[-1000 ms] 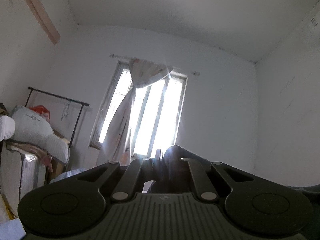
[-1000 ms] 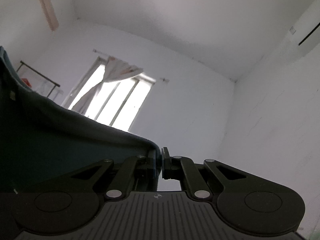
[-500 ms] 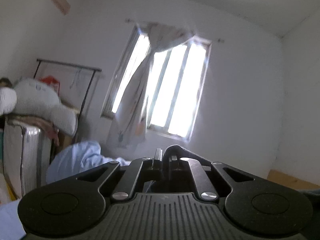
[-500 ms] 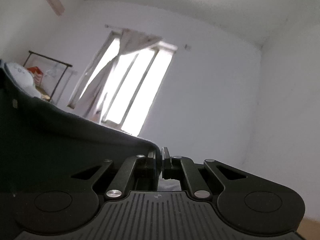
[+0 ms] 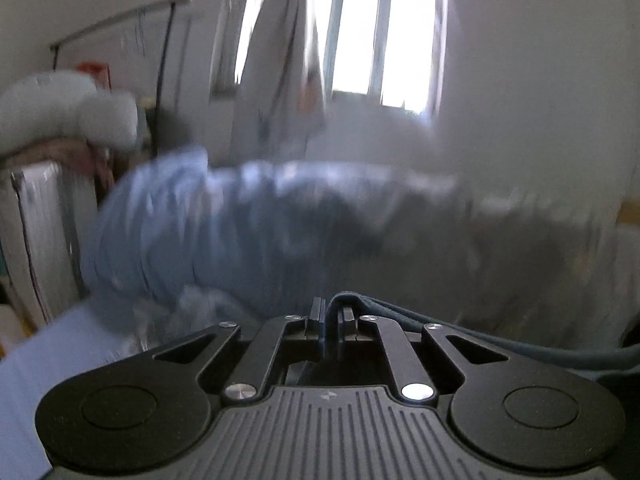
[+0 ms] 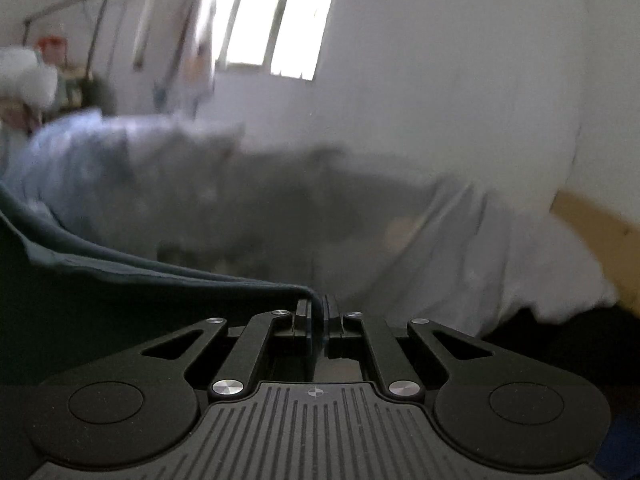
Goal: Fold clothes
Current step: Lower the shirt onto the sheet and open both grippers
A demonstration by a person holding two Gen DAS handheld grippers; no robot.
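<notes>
Two hand-held grippers clamp one dark teal garment [image 6: 120,300]: the left hand-held gripper [image 5: 329,314] pinches a fold that trails rightward, while the right hand-held gripper [image 6: 318,314] grips its edge, cloth spreading leftward, above a blurred bed [image 6: 500,248] beneath a bright window [image 5: 380,28].

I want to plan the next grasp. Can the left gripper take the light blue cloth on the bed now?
Probably not yet. The left gripper is shut on the dark teal garment, so its jaws are occupied. The light blue cloth lies ahead with nothing visible between.
</notes>
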